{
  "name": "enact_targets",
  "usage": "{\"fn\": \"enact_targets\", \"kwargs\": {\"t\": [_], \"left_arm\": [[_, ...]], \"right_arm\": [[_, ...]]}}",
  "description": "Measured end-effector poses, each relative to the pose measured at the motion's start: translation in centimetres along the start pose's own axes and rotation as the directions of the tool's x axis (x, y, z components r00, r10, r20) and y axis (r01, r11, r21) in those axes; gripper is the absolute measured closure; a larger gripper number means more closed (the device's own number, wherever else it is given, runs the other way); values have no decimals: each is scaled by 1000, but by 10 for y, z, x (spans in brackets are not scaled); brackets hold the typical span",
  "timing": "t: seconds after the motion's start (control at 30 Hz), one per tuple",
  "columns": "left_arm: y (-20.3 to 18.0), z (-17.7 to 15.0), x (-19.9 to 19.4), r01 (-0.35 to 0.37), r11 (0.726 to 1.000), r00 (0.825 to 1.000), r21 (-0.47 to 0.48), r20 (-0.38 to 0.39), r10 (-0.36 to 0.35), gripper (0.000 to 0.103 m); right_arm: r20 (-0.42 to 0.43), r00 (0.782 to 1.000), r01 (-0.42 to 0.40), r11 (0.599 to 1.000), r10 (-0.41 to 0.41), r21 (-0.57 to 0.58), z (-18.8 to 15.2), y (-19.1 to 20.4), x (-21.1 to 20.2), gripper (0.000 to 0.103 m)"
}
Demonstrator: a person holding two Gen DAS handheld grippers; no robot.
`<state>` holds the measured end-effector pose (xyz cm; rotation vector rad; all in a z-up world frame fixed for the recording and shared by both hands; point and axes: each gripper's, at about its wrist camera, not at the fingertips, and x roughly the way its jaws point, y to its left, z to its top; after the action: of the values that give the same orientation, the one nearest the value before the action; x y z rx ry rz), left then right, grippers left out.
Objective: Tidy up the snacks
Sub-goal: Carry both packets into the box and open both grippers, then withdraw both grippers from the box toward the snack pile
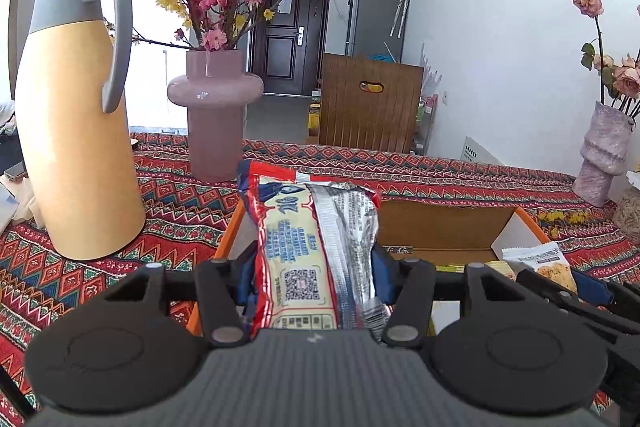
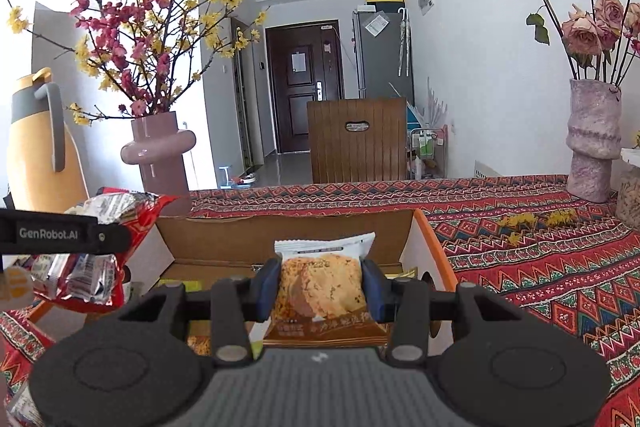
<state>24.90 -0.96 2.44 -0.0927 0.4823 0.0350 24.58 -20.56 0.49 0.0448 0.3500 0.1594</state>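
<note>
My left gripper (image 1: 314, 267) is shut on a long red, cream and silver snack pack (image 1: 316, 247), held upright over the left end of an open cardboard box with orange sides (image 1: 440, 227). My right gripper (image 2: 320, 281) is shut on a small white and brown biscuit packet (image 2: 322, 287), held over the same box (image 2: 280, 235). In the right wrist view the left gripper's arm (image 2: 60, 233) and its red pack (image 2: 100, 251) show at the left. The right-hand packet (image 1: 548, 263) shows at the right of the left wrist view. Yellow packets lie in the box bottom.
A tan thermos jug with grey handle (image 1: 76, 115) stands left of the box, a mauve vase of red and yellow blossoms (image 1: 214, 115) behind it. A rough pink vase of dried roses (image 2: 592, 143) stands far right. A patterned red cloth (image 2: 540, 267) covers the table; a wooden chair (image 2: 356, 141) stands beyond.
</note>
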Motion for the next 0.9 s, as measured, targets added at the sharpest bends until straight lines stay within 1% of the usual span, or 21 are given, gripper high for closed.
{"fn": "enact_targets", "kwargs": {"t": [0.13,0.17,0.2,0.23,0.27,0.3,0.33,0.37,0.4,0.43,0.5,0.67,0.9], "left_arm": [[3,-4,2,10,1000,1000,-5,-6,-10,45],[4,-4,2,9,1000,1000,-13,-7,-9,45],[6,-5,2,10,1000,1000,-19,-8,-10,44],[8,-5,2,11,999,1000,-32,-6,-11,40],[10,-5,1,10,999,1000,-42,2,-10,37],[11,-4,-1,8,999,1000,-47,14,-7,29],[12,-4,-5,4,999,999,-51,34,-2,21],[12,-4,-8,2,998,999,-55,51,1,16],[12,-5,-10,-3,998,998,-59,66,7,4],[11,-5,-14,-15,998,996,-62,86,20,0],[10,-5,-16,-21,998,995,-57,98,27,0],[9,-5,-12,-24,998,996,-54,80,28,0],[9,-6,-13,-32,998,996,-58,83,37,0]], "right_arm": [[-21,1000,14,1000,-14,-6,-4,2,4,59],[-21,1000,16,1000,-16,1,-4,1,3,54],[-17,1000,17,1000,-17,9,-3,0,2,43],[-9,1000,21,1000,-21,15,-3,-1,0,37],[1,1000,26,999,-26,20,-3,-2,-2,22],[11,1000,28,999,-29,24,-3,-2,-4,13],[20,999,30,999,-30,27,-3,-3,-6,11],[25,999,29,999,-30,29,-3,-3,-6,8],[29,999,27,999,-28,33,-3,-3,-7,4],[32,999,25,999,-26,37,-3,-4,-8,1],[37,999,24,999,-26,47,-3,-5,-8,0],[48,998,25,998,-28,56,-3,-7,-11,0],[57,998,21,999,-24,49,-3,-6,-13,0]]}}
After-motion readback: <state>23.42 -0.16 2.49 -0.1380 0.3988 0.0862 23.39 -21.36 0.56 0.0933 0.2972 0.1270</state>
